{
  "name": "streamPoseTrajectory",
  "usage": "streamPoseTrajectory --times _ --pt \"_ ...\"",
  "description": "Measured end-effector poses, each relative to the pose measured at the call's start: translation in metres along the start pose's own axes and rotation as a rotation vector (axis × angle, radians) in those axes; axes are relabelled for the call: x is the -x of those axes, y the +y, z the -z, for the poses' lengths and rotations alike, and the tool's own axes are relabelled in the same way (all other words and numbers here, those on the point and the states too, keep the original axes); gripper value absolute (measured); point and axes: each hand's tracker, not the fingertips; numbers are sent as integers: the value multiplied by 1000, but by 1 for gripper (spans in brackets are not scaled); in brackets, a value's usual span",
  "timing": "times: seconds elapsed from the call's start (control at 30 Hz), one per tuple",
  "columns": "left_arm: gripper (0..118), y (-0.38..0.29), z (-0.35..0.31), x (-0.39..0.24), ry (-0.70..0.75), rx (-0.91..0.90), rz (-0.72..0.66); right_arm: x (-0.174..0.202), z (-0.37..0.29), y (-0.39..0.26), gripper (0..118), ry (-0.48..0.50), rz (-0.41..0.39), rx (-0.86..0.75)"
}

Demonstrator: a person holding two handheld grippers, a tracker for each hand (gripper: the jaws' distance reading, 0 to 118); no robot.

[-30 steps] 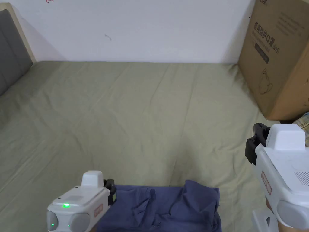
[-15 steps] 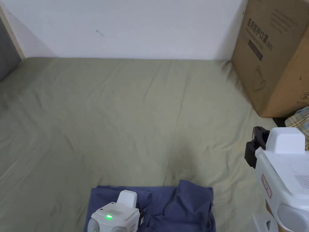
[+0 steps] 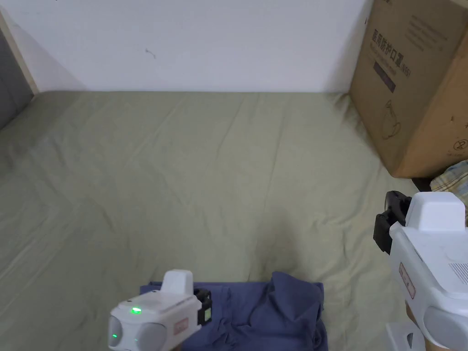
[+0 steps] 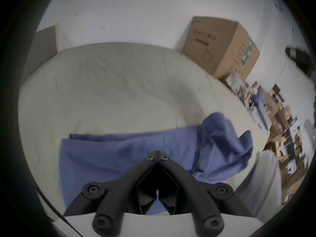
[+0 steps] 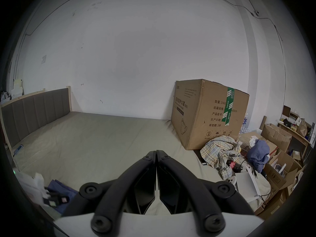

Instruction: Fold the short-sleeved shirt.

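Note:
A blue short-sleeved shirt (image 3: 269,311) lies roughly folded and rumpled at the near edge of the olive bed sheet (image 3: 183,173). Its right part is bunched up (image 4: 222,138), while the left part lies flat in layers (image 4: 102,148). My left gripper (image 3: 204,307) hovers at the shirt's left part. In the left gripper view its jaws (image 4: 157,153) are shut with no cloth between them. My right gripper (image 3: 393,205) is off to the right of the shirt, above bare sheet, jaws shut and empty (image 5: 156,152). The shirt's corner (image 5: 59,187) and left gripper (image 5: 53,201) appear there at lower left.
A large cardboard box (image 3: 411,82) stands on the bed's far right corner against the wall. A plaid cloth (image 5: 220,150) lies in front of it, with boxes and clutter (image 5: 273,155) beyond the bed's right edge. A padded headboard (image 5: 34,110) bounds the left.
The left gripper dipped low over the shirt's middle half a second ago and has since swung back to the shirt's left part. The right gripper has stayed put. The head camera shifted slightly.

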Motion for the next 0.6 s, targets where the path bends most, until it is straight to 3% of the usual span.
streamPoseTrajectory --times 0.23,0.33,0.37,0.5,0.53,0.6 --pt "0 38 -51 75 -139 0 -171 13 -2 7 0 21 1 -12" --pt "4 34 -48 117 -214 38 -329 17 2 6 0 28 -1 -9" --pt "11 30 -44 130 -225 73 -384 18 4 5 0 32 -1 -6" --pt "94 11 -28 167 -184 114 -464 22 7 3 0 35 -15 4" --pt "101 9 -26 172 -175 113 -464 23 8 3 0 33 -18 6" --pt "102 2 -21 179 -173 105 -484 23 10 1 0 28 -21 13"
